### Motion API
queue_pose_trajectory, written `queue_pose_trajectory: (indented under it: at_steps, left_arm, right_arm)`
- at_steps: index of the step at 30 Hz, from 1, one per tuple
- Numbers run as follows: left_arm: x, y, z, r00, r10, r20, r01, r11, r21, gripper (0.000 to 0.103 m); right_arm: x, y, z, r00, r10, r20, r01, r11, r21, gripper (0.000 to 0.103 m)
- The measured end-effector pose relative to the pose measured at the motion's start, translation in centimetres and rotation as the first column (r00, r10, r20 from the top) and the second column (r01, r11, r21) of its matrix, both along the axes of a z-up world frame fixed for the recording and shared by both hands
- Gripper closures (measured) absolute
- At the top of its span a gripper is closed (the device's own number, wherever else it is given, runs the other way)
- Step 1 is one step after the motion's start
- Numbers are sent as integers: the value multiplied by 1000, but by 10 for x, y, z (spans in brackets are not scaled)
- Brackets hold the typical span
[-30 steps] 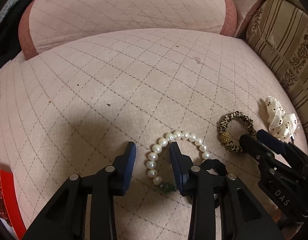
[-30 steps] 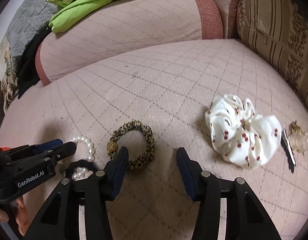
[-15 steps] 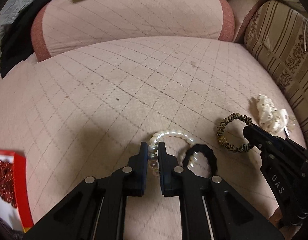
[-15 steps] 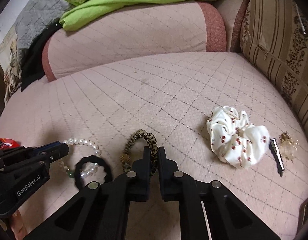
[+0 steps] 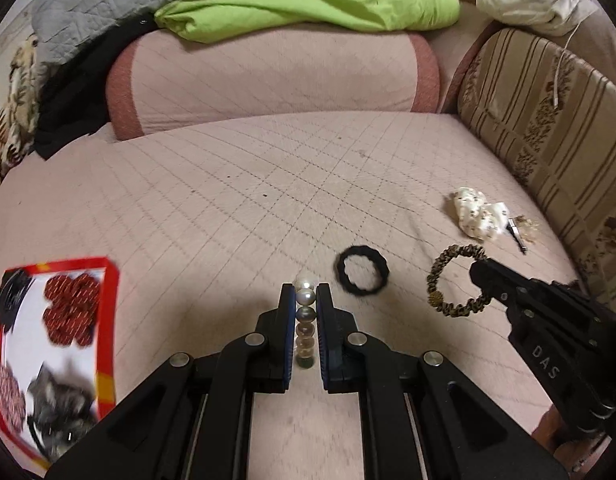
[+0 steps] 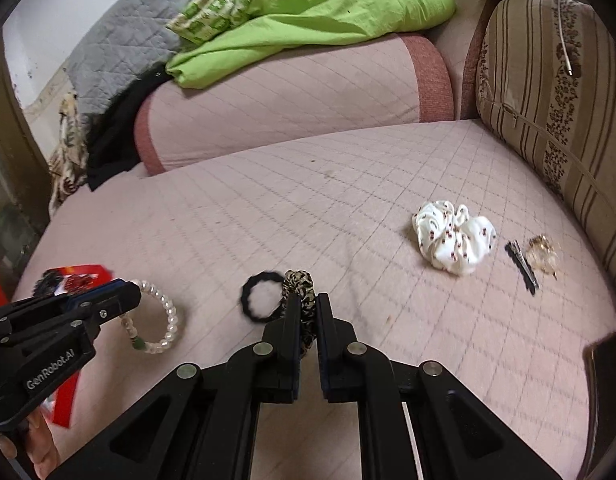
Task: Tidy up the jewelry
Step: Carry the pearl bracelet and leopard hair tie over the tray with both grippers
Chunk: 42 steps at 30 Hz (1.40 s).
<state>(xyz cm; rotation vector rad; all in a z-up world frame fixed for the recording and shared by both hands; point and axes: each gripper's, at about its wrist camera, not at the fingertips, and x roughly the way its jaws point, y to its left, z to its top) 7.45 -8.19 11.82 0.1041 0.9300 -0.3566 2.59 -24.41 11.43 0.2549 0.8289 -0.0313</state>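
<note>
Left tool is clenching round glossy pearl bracelet – right tool is gripping leopard-print fabric scrunchie, lower centre – over quilted sofa

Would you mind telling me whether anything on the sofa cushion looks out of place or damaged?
Nothing looks damaged. The black hair tie, white scrunchie, hair clip and a small gold trinket lie scattered on the cushion, unsorted.

A pink quilted sofa seat spread beneath and ahead of the jaws. Beyond them rose a pink back cushion, with a green blanket and a grey quilt heaped on top. To the jaws' right stood a striped brown cushion, a white cable draped over it.
</note>
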Motion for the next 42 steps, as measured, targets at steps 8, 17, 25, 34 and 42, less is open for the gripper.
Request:
queue_pose_trajectory:
  at_steps: [8, 17, 25, 34, 42]
  left_arm:
    - [-51, 44, 26, 998, 63, -2, -63, 995, -72, 94]
    - [-96, 84, 46, 989, 142, 32, -138, 986, -93, 93]
    - [-120, 118, 64, 976, 204, 69, -196, 975, -106, 93]
    - [-128, 175, 73, 951, 297, 83, -284, 948, -142, 93]
    - [-116, 226, 60, 923, 379, 74, -366, 920, -139, 93]
  right_arm:
    - [-47, 28, 19, 999, 45, 24, -46, 999, 26, 95]
    - [-82, 60, 37, 993, 108, 47, -110, 994, 28, 95]
    - [-102, 92, 50, 982, 176, 63, -176, 984, 0, 95]
    - [-101, 137, 56, 959, 279, 51, -278, 960, -31, 95]
    - [-77, 188, 50, 928, 373, 7, -372, 927, -40, 95]
